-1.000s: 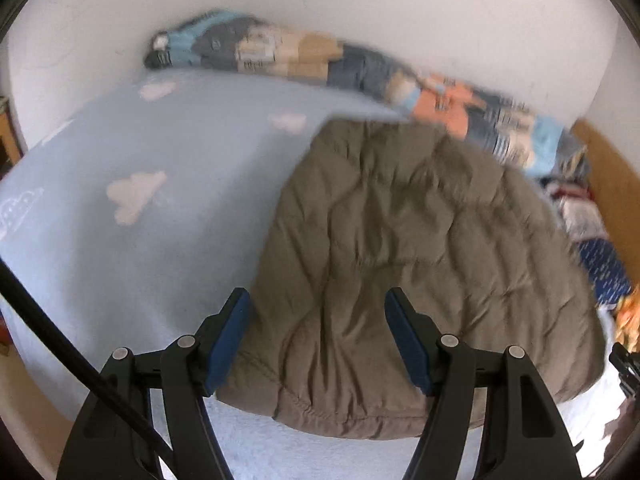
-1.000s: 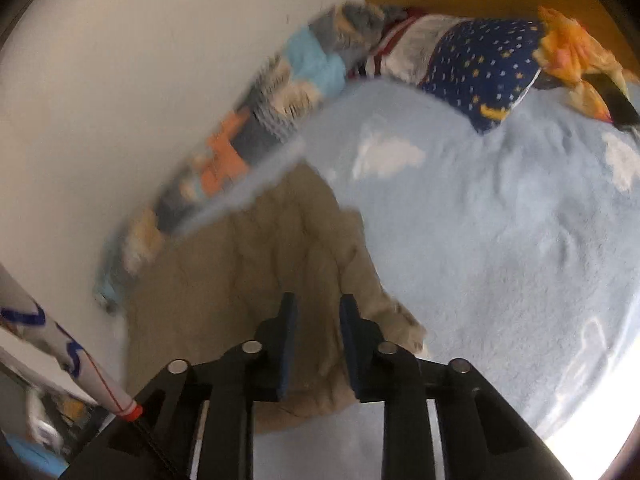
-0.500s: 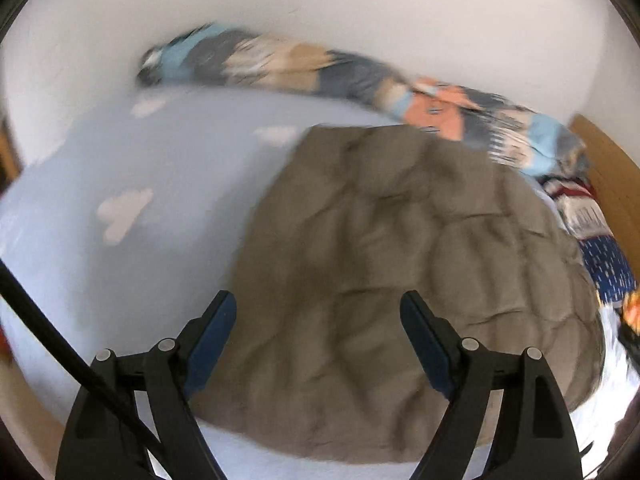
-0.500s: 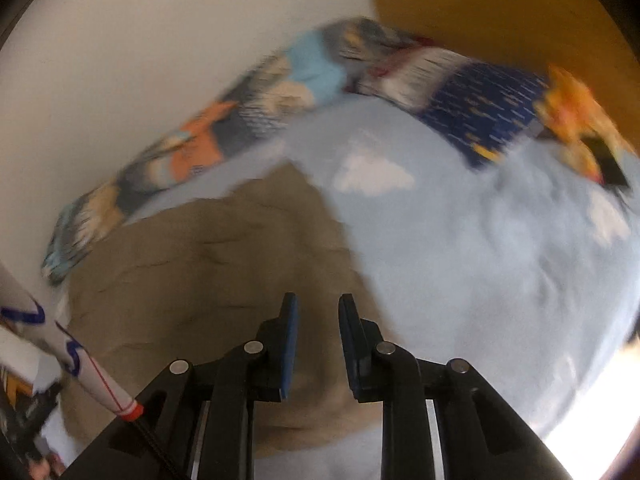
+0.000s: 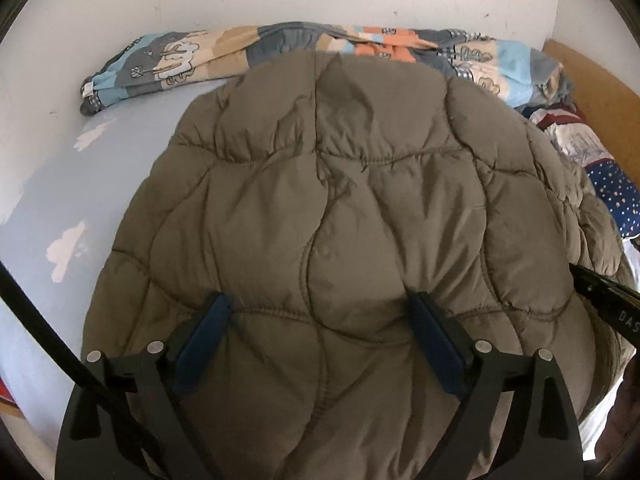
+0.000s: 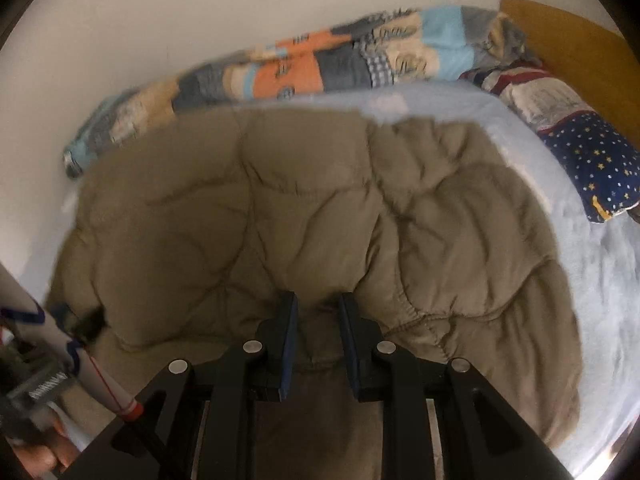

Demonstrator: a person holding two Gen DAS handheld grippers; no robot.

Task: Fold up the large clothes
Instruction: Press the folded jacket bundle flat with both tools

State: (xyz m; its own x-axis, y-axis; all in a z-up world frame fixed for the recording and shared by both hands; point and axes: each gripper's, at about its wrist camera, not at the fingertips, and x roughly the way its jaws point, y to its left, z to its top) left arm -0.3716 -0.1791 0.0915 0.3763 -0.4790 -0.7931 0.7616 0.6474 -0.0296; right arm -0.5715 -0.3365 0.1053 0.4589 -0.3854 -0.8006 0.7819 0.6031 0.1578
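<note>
A large olive-brown quilted jacket (image 5: 340, 184) lies spread flat on the light blue bed sheet (image 5: 48, 200). It fills the middle of both views, and its hem edge is nearest the camera in the right wrist view (image 6: 280, 216). My left gripper (image 5: 318, 298) hovers over the jacket's near part. Its jaws are opening wide and the blue pads (image 5: 204, 340) pinch nothing. My right gripper (image 6: 318, 297) sits low over the jacket near its hem, jaws only a narrow gap apart, with no fabric clamped between them.
A rolled patchwork blanket (image 5: 280, 48) lies along the white wall behind the jacket. At the right are a navy star-print pillow (image 6: 592, 160) and a wooden headboard (image 6: 568, 36). Bare cloud-print sheet (image 6: 600, 280) shows on either side of the jacket. A hand (image 6: 36, 452) is at the right wrist view's lower left.
Both grippers have moved in over the jacket, which now fills each view. The left jaws have spread wider. The right view has rolled; its jaws keep the same narrow gap.
</note>
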